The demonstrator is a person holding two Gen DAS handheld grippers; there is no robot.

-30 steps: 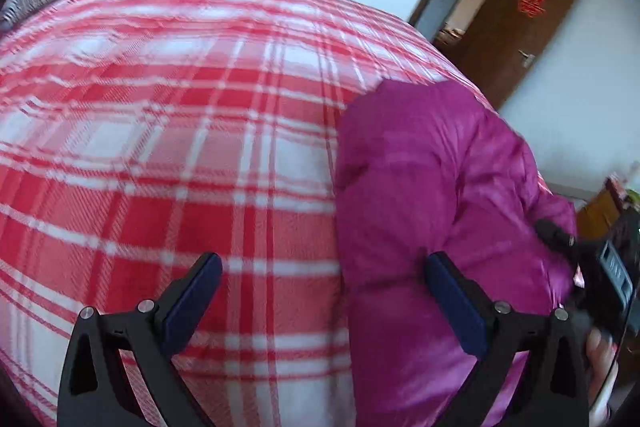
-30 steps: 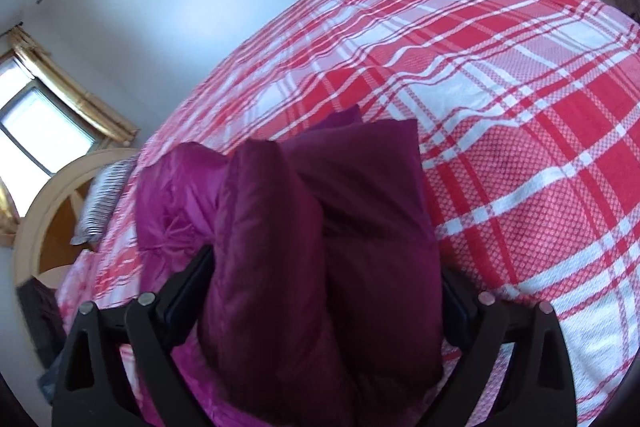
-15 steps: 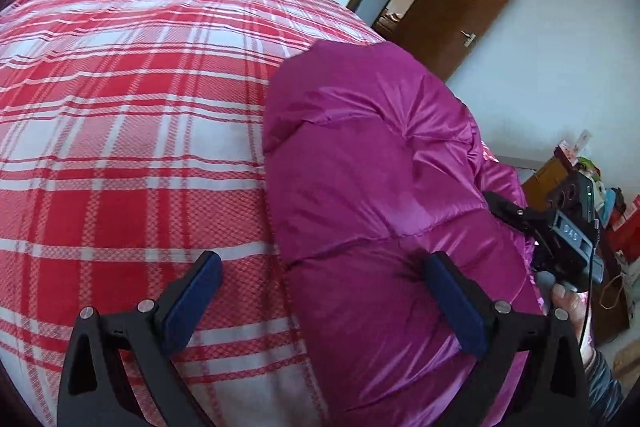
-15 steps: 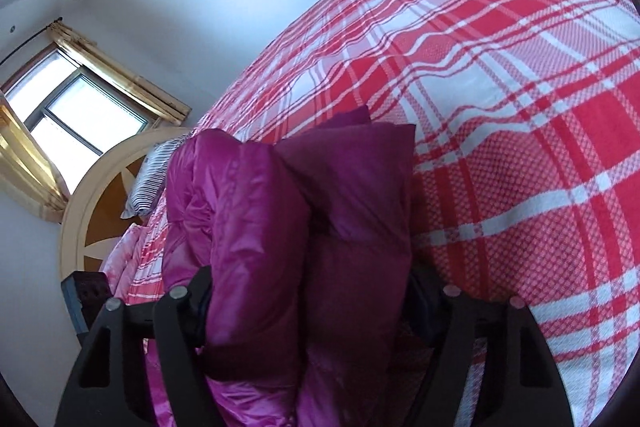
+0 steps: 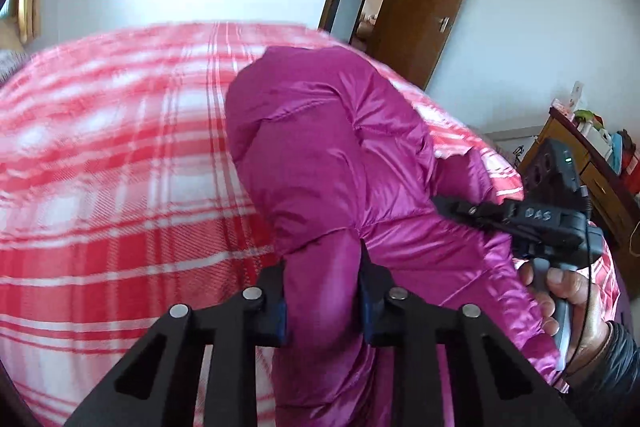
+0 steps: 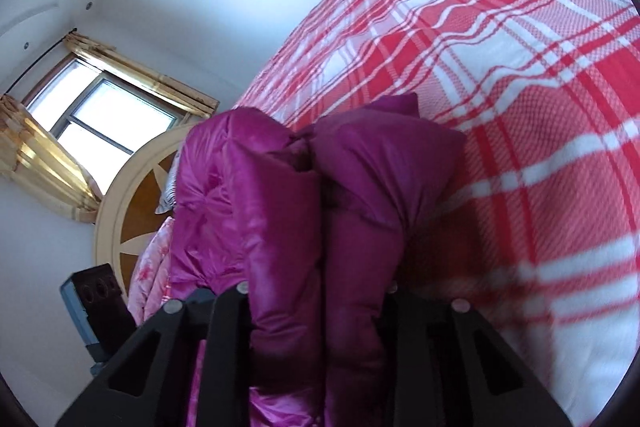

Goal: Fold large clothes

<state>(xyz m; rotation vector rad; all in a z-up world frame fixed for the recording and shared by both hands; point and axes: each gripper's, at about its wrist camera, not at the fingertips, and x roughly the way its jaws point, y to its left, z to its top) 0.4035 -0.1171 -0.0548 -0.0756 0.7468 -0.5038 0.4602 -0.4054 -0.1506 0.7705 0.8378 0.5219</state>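
A shiny magenta down jacket lies bunched on the bed with the red and white plaid cover. My left gripper is shut on a thick fold of the jacket and holds it up. My right gripper is shut on a folded bundle of the same jacket, with the puffy layers squeezed between its jaws. The right gripper also shows in the left wrist view, held by a hand at the jacket's right side.
The plaid cover stretches away to the right. A round wooden headboard and a window stand at the left. A brown door is open behind the bed. A wooden cabinet with clutter stands at the right.
Both grippers have closed on the jacket; a second ago they were wide open around it. The left gripper has moved right onto a fold, and the jacket has been gathered and raised.
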